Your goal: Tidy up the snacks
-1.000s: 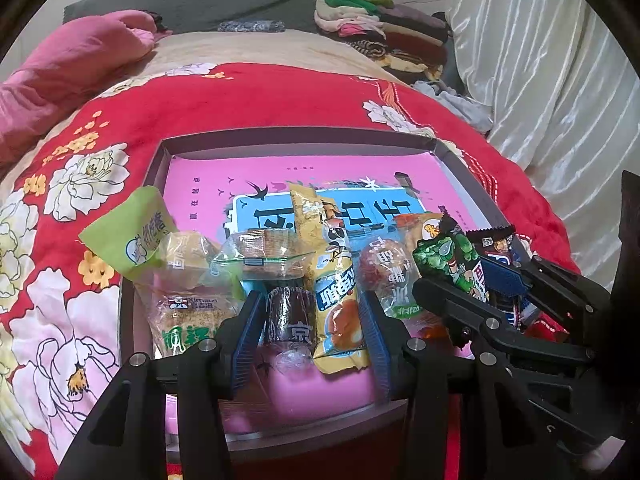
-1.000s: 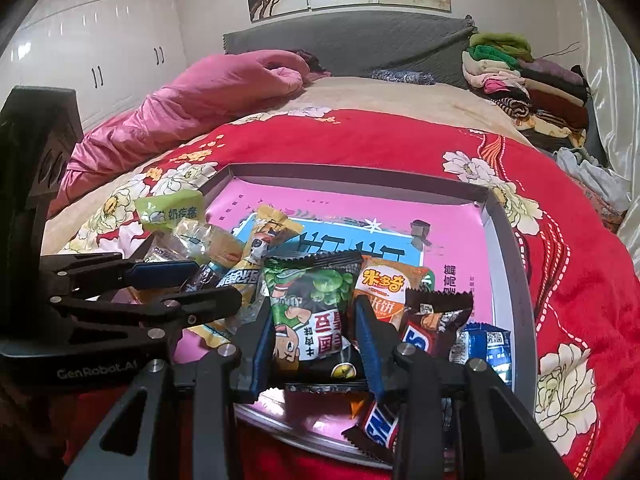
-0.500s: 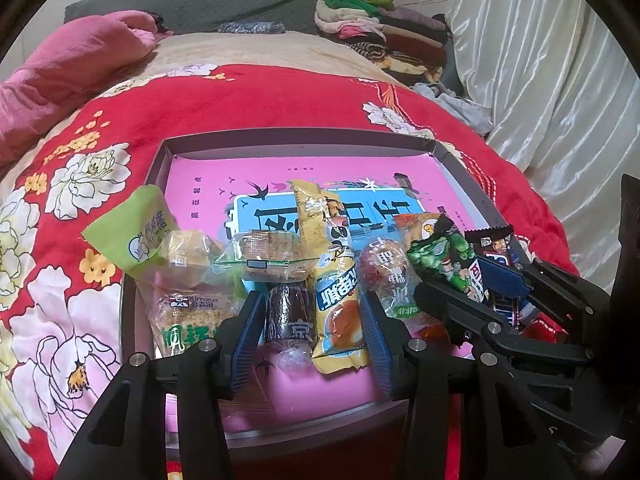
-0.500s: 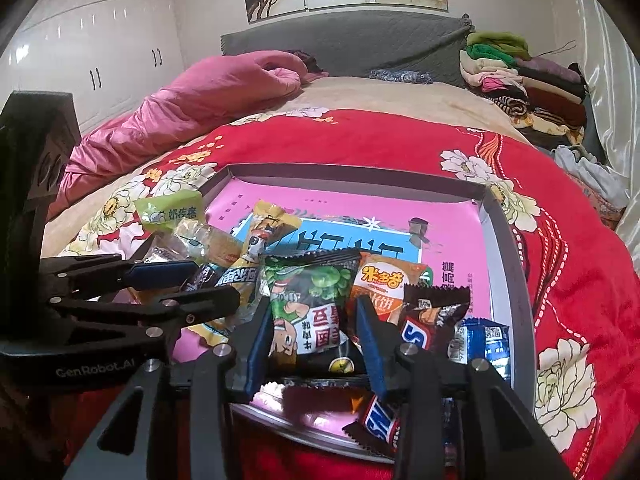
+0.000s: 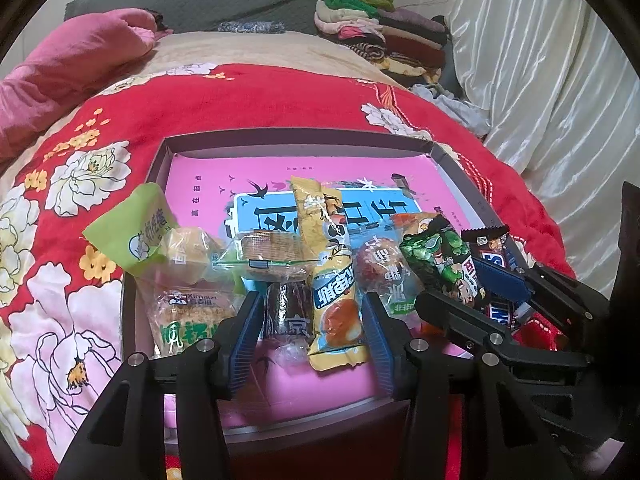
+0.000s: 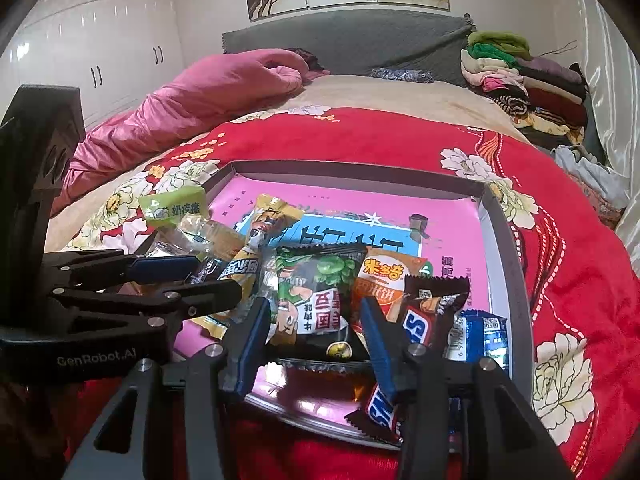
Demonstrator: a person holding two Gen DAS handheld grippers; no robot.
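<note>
**Left wrist view: our tongs over the snacks**

We hold our left gripper (image 5: 310, 332) wide apart around a dark roll (image 5: 286, 308) and a yellow bag (image 5: 334, 300). Our right gripper (image 6: 314, 330) stands apart beside the green pea bag (image 6: 316, 292). All snacks lie in the pink tray (image 5: 304, 136) on the red blanket (image 5: 248, 96).

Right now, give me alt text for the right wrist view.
The open right gripper straddles a green pea snack bag in a pink-lined tray of snacks on a red floral bedspread. The left gripper reaches in from the left.
</note>
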